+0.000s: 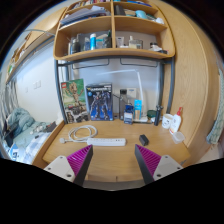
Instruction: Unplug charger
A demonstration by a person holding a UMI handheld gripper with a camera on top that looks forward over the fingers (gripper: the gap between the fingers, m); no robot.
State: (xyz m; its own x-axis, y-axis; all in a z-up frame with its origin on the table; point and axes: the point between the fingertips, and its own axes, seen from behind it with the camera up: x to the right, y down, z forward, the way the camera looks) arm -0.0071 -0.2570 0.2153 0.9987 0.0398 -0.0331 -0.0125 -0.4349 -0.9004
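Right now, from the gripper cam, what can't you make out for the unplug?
- Charger and socket: neither identifiable in the gripper view; too small among the desk clutter.
- White cable: its far end is lost among clutter.
- Shelf items: too small to name.
- Gripper: open, holding nothing, short of the keyboard.

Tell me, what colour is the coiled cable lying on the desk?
White. The coiled cable lies on the wooden desk, beyond the open gripper; the gripper view shows it.
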